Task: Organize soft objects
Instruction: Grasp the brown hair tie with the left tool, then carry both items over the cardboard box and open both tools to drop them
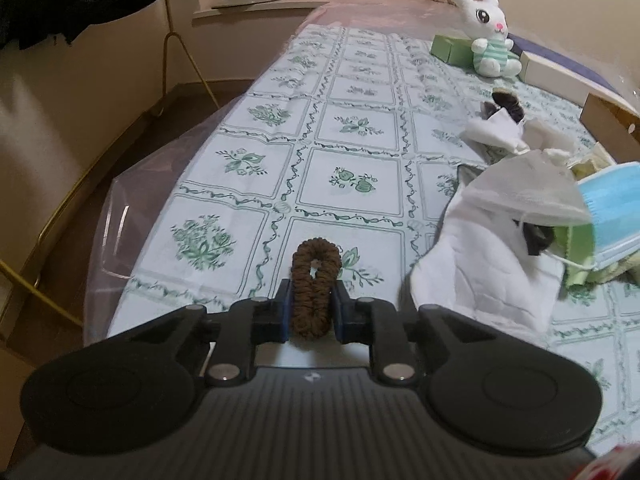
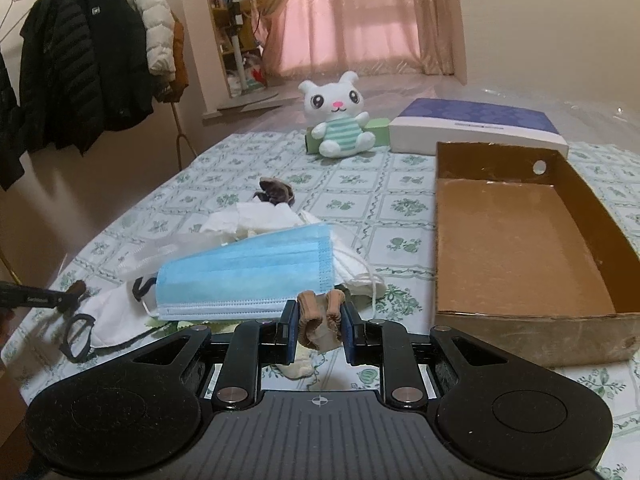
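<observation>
My left gripper [image 1: 311, 304] is shut on a brown scrunchie [image 1: 314, 284], held just above the tablecloth at the near left; it also shows at the left edge of the right wrist view [image 2: 76, 290]. My right gripper [image 2: 320, 320] is shut on a tan scrunchie [image 2: 322, 322], low over the cloth beside a pile of soft things: a blue face mask [image 2: 248, 276], white masks [image 1: 492, 280] and white cloths [image 2: 256, 220]. A dark scrunchie [image 2: 276, 194] lies behind the pile. An open cardboard box [image 2: 520, 240] stands to the right, empty.
A white plush bunny [image 2: 340, 120] sits at the far end against a green box [image 2: 378, 132]. A white and blue box [image 2: 476, 128] lies behind the cardboard box. A coat rack [image 2: 80, 60] stands left of the table. The table edge [image 1: 132, 216] is at my left.
</observation>
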`<action>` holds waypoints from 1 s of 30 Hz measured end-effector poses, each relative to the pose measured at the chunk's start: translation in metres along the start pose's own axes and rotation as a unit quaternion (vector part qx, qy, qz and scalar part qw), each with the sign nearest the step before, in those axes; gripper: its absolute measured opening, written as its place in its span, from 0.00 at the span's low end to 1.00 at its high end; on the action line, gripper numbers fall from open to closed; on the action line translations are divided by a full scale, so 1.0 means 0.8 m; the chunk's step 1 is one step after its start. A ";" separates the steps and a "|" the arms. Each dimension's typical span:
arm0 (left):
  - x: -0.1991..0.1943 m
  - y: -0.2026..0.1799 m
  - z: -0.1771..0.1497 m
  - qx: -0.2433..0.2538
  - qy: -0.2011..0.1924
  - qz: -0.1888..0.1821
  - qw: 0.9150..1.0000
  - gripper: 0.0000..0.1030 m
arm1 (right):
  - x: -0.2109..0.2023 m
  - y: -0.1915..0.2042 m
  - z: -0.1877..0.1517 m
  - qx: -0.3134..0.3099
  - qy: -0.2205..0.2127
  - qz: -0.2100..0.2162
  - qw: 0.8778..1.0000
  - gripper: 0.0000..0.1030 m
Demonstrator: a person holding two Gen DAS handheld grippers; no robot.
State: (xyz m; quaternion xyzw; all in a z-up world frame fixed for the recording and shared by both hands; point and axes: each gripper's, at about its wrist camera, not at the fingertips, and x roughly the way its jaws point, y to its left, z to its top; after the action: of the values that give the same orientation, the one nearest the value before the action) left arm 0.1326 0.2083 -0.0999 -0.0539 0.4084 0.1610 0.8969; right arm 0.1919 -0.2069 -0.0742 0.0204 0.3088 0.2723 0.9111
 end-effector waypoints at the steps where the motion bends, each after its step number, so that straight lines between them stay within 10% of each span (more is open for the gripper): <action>1: -0.008 0.000 0.000 -0.002 -0.003 0.000 1.000 0.18 | -0.005 -0.002 0.001 0.002 -0.004 0.001 1.000 0.22; 13: -0.102 -0.104 0.035 0.045 -0.065 -0.075 0.994 0.18 | -0.067 -0.052 0.017 0.036 -0.048 -0.018 0.998 0.22; 30: -0.077 -0.432 0.083 0.145 -0.048 -0.283 0.947 0.18 | -0.092 -0.193 0.035 0.093 -0.056 -0.072 0.992 0.22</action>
State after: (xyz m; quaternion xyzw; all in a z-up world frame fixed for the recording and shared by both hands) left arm 0.2573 -0.1172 -0.0221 -0.0288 0.3513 -0.1577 0.9224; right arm 0.2336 -0.3721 -0.0429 0.0976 0.2819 0.1746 0.9384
